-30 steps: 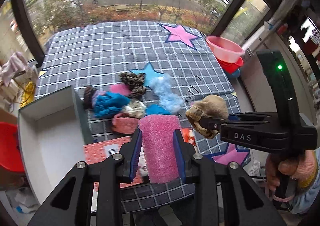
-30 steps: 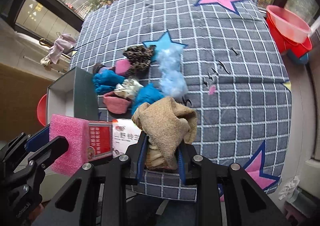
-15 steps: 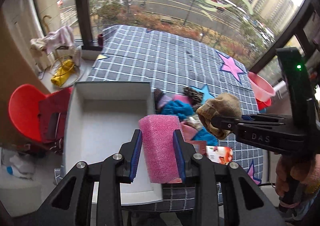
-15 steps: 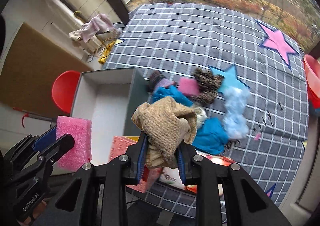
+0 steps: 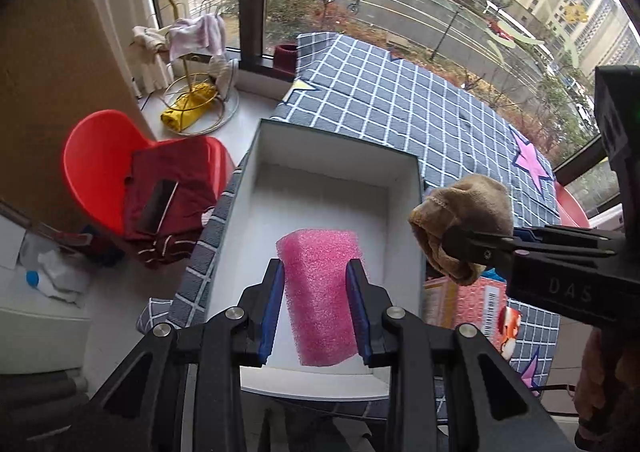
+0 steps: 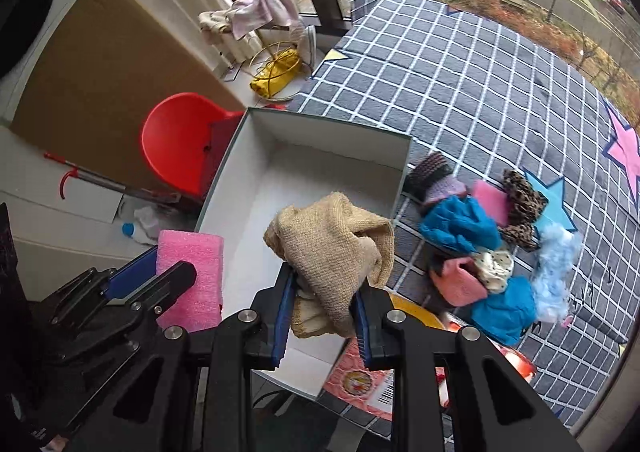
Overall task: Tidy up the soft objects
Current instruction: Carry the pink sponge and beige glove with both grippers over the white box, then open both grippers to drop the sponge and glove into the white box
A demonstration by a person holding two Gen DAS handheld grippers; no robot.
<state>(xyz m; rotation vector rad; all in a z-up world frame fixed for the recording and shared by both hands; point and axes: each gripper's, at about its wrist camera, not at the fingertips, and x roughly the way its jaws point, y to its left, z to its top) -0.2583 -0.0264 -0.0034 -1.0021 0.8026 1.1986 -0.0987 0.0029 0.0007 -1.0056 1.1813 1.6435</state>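
Your left claw (image 5: 315,302) is clamped on the pink sponge (image 5: 320,292). It hangs over the open white box (image 5: 336,188), and the inside of the box looks bare. Your right claw (image 6: 323,308) is squeezed shut on the tan knit cloth (image 6: 332,252), up above the box's near right corner.

The step now looks like dropping both soft things into the box. Bring the sponge down low before you let go, so it does not bounce out. Aim for the far left part of the floor of the box. That leaves room for the cloth and the rest.

Keep your two claws apart so they do not bump. Let one go first, then the other. Move the cloth more to the middle of the box before you open up, because a loose flap could catch on the wall.

The rest of the soft things (image 6: 480,236) lie in a heap on the checked tabletop (image 6: 460,72), just to the right of the box.
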